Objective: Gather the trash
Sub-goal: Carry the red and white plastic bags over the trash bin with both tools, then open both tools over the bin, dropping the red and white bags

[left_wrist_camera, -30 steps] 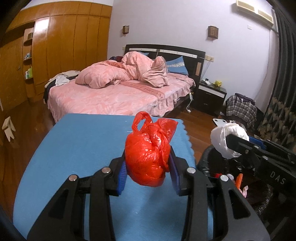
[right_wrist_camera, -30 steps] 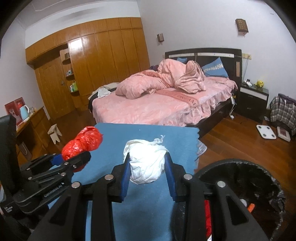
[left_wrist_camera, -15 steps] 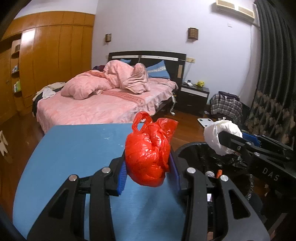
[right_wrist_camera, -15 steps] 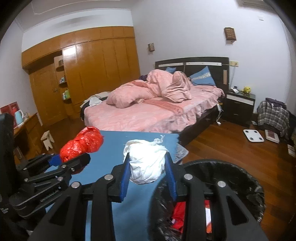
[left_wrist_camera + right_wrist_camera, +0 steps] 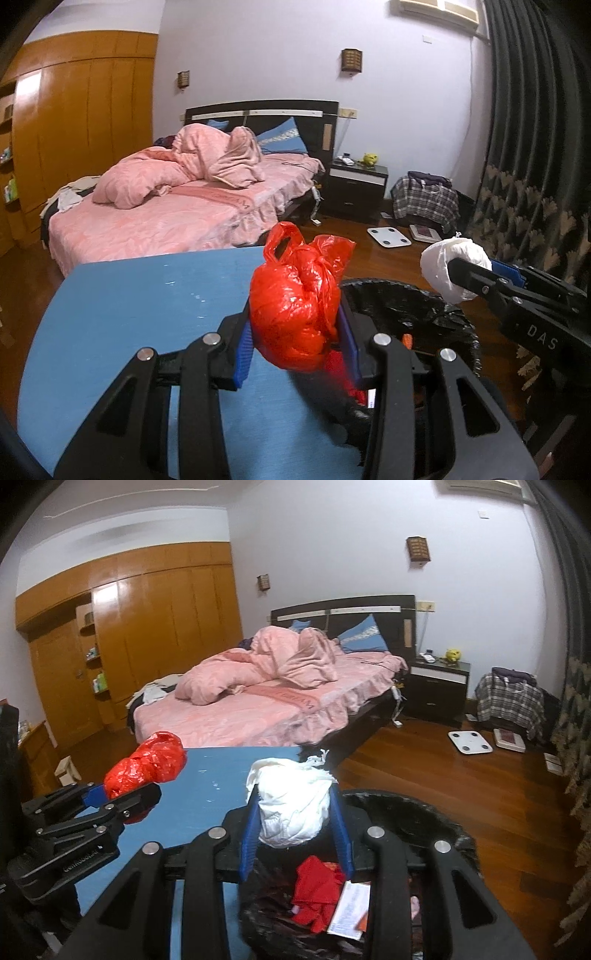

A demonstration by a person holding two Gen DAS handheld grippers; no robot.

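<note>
Beside the blue table's (image 5: 122, 332) right edge stands one black-lined round trash bin (image 5: 424, 812) holding red scraps and printed paper. "DAS" marks the right gripper (image 5: 294, 823), pinching one knotted white plastic bag (image 5: 295, 805) over it. Left gripper (image 5: 294, 334) pinches one red plastic bag (image 5: 295, 314) at that edge.

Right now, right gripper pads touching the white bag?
Touching. The right wrist view shows the right gripper with both blue pads pressed into the sides of the white bag, held above the black bin.

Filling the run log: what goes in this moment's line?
left gripper: holds red plastic bag | right gripper: holds white plastic bag | black-lined bin: below
</note>
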